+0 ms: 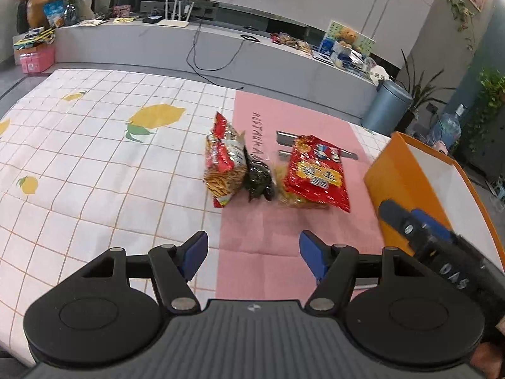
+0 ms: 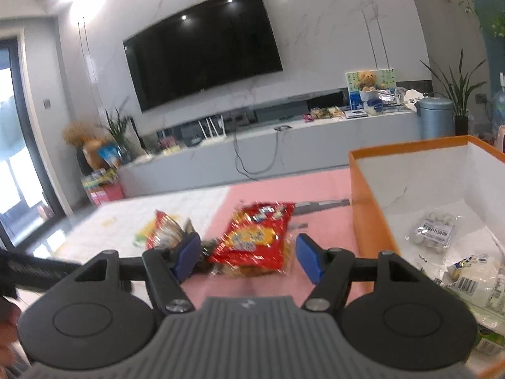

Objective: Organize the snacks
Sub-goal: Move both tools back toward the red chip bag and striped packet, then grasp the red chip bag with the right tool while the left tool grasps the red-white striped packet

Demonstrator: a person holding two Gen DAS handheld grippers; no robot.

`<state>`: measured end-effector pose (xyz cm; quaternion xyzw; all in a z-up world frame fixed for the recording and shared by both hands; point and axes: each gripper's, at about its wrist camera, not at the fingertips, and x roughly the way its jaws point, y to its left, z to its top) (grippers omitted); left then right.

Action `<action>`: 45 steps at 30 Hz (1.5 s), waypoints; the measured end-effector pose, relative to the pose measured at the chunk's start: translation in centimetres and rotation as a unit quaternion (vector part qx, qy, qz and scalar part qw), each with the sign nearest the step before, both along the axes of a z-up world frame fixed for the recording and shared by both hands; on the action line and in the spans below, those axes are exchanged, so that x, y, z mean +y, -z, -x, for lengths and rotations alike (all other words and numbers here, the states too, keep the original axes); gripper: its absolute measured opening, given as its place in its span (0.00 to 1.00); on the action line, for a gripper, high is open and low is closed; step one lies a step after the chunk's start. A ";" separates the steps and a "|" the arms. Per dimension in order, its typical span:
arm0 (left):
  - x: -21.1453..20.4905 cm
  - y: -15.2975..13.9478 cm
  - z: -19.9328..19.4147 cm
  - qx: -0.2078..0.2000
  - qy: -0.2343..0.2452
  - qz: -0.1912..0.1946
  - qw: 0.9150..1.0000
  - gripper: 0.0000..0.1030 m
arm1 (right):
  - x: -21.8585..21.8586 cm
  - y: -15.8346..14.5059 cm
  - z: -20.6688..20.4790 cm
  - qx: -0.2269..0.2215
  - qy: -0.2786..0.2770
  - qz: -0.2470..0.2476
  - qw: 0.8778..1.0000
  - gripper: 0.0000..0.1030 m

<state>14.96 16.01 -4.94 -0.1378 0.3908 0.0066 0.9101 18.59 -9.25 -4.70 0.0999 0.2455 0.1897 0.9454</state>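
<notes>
Two cloths [image 1: 94, 145] cover what seems a table.

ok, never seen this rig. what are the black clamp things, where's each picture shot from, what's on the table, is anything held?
No robot arm: a person holds a two-finger gripper in each hand, each with a fisheye camera looking forward along its blue-padded fingers. One picture is from the left gripper, the other from the right gripper. The right one also shows at the right edge of the left view.

Both are open and hold nothing.

On the table, over a lemon-print cloth and a pink mat, lie three snacks: a bag of sticks, a small dark packet and a red bag. To their right stands an orange box with a few packets already in it.
</notes>
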 end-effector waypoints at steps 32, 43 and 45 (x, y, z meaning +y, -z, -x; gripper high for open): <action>1.2 3.6 -3.2 0.046 -0.026 0.026 0.998 0.76 | 1.8 6.0 -7.3 0.049 -0.027 0.020 0.998 0.00; 2.0 2.8 -3.9 0.048 -0.036 0.045 0.997 0.76 | 0.7 4.7 -7.6 0.065 -0.001 -0.035 0.997 0.53; 2.2 1.7 -4.9 0.043 -0.032 0.037 0.998 0.76 | 0.5 4.3 -8.2 0.064 0.008 -0.055 0.996 0.57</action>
